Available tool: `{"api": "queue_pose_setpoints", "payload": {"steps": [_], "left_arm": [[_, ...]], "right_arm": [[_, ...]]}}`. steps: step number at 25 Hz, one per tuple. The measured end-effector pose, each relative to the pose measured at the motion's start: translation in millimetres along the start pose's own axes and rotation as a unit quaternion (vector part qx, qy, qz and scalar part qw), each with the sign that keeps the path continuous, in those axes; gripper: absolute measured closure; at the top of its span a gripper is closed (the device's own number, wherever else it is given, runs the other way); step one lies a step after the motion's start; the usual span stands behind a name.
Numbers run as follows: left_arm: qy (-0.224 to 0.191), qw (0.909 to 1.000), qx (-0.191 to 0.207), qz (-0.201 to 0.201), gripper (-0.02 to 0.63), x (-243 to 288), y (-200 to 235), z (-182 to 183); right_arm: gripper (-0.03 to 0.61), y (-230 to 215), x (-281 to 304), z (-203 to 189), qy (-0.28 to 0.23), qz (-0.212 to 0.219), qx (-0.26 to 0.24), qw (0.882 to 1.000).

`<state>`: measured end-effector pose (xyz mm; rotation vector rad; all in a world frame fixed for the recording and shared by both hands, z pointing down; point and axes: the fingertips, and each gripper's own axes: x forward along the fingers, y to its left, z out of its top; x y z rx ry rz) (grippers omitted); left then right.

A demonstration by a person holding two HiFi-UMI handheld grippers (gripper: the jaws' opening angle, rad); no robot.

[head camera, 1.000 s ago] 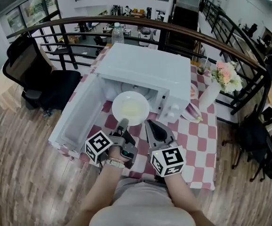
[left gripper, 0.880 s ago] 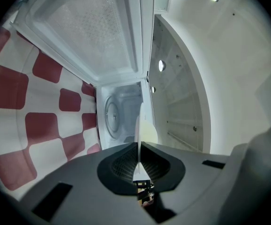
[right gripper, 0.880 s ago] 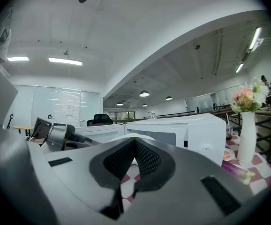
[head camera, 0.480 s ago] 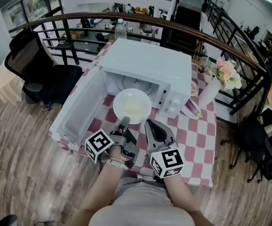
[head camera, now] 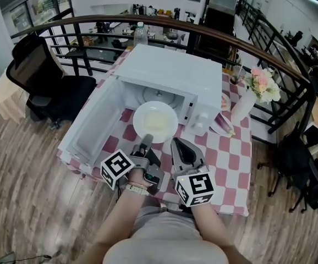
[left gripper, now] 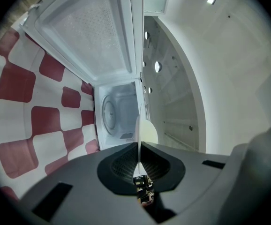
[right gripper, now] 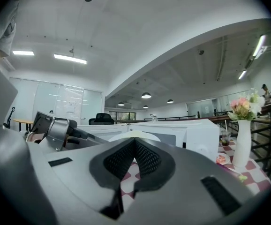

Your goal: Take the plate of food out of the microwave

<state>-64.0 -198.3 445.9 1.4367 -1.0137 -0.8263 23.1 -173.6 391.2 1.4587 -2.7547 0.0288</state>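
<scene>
One white plate [head camera: 155, 122] of pale food hangs at the mouth of the open microwave [head camera: 175, 70], over the checked tablecloth [head camera: 225, 153], a shade further out than a second ago. The left gripper [head camera: 146, 141] stays clenched on its near rim. The right gripper [head camera: 180, 147], just beside, is closed and empty.

Microwave [head camera: 173, 78]: on the table [head camera: 228, 153], door [head camera: 87, 128] open to its left.
Plate [head camera: 155, 122]: just before the microwave's opening, near rim between the jaws of the left gripper [head camera: 146, 141].
Vase [head camera: 240, 109]: right of the microwave.
</scene>
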Motion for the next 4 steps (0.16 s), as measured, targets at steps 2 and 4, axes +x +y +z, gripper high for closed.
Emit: {"api": "queue_pose_setpoints", "payload": {"steps": [2, 4], "left_arm": [[0.001, 1.0000, 0.002, -0.002, 0.598, -0.2, -0.8, -3.0], [0.001, 1.0000, 0.003, -0.002, 0.598, -0.7, -1.0, -5.7]], "right_arm": [[0.555, -1.3, -1.9, 0.6, 0.000, -0.003, 0.000, 1.000], [0.555, -2.3, -3.7, 1.2, 0.000, -0.006, 0.000, 1.000]]}}
